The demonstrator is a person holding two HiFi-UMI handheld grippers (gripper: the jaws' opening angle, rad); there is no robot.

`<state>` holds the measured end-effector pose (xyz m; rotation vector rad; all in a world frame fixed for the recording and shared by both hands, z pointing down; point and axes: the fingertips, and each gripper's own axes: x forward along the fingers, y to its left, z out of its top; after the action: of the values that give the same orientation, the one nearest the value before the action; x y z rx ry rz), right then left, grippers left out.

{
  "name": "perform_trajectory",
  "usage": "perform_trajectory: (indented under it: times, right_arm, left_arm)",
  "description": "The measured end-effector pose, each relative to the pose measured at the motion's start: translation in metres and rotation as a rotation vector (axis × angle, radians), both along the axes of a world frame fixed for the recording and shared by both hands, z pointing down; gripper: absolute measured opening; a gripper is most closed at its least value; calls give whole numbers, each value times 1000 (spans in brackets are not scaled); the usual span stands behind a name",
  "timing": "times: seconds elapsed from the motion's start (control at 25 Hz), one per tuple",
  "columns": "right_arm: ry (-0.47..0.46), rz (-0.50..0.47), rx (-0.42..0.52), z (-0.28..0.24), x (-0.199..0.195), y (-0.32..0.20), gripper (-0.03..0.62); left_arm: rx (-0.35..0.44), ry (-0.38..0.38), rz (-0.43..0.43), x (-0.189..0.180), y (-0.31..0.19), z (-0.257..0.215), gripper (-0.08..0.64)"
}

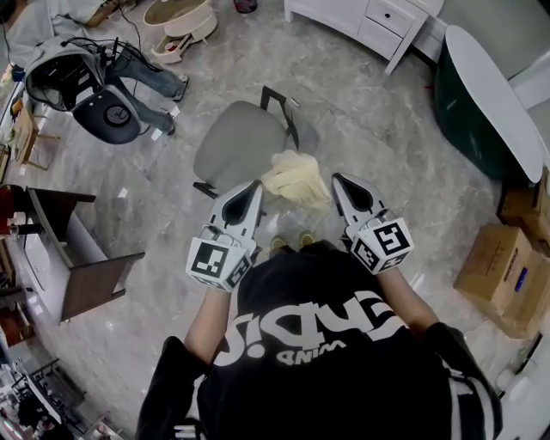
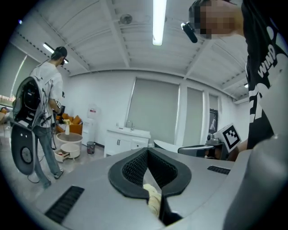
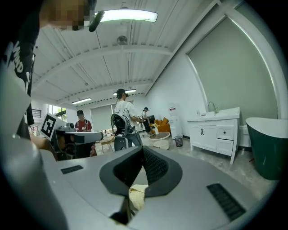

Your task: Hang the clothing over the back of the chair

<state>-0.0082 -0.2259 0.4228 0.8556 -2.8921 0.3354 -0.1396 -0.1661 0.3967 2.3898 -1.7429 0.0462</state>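
Black shirt (image 1: 318, 344) of the operator fills the near field, on the near side of the chair (image 1: 236, 146).

Grippers: the left gripper (image 1: 255, 185) and the right gripper (image 1: 336, 179) are held side by side just short of the chair, both pointing toward it. Each has its jaws pressed together on a fold of the clothing (image 1: 296, 176). Both gripper views show pale cloth pinched low between the pads.

Task item: the clothing is a pale yellow bunch slung between the 2 grippers. It hangs over the chair's near right corner, beside the backrest (image 1: 292, 116). Whether it touches the seat cannot be told from above.

Handling, as judged: light, soft and limp, with no risk of breakage. It is likely to sag and to slide off a narrow rail if draped unevenly. The best hold is 2 points well apart on 1 edge, so the cloth spreads before it crosses the backrest.

Containers:
- Cardboard boxes (image 1: 507, 275) stand right of the chair, well apart from it. Their flaps are shut and the contents are unseen.
- A green tub (image 1: 468, 112) stands beyond the chair to the right. Its interior is not visible.
- A white cabinet (image 1: 378, 26) stands beyond the chair with its drawers closed.
- A round table (image 1: 176, 26) stands beyond the chair to the left. Its lower drawer is pulled out, and the contents are too small to tell.
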Motion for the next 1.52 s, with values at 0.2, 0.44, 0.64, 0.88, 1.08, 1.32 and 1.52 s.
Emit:
perform_trajectory:
  times: [0.2,0.44,0.64,0.88,1.08,1.32,1.52]
  right_arm:
    - [-6,-25,5,-3,-4,2,14]
    - [-20,-55,18,-7,-12,10,14]
    - [-23,-65,29,-8,-18,15,14]
    - [-20,-68,51,-11,-23,18,14]
    - [-19,-74,52,-12,-26,19,14]
    - [-20,-82,54,-13,-29,19,14]
    - [-17,-80,55,-14,-30,18,14]
  left_arm:
    - [30,21,-120,-26,22,-1,15]
    - [26,41,-200,-37,35,1,15]
    - [18,27,-205,-40,40,3,15]
    - [6,30,-202,-42,44,7,15]
    - [-1,32,-207,-47,46,10,15]
    - [-4,17,-199,-49,43,10,15]
    - [-6,19,-200,-50,42,11,15]
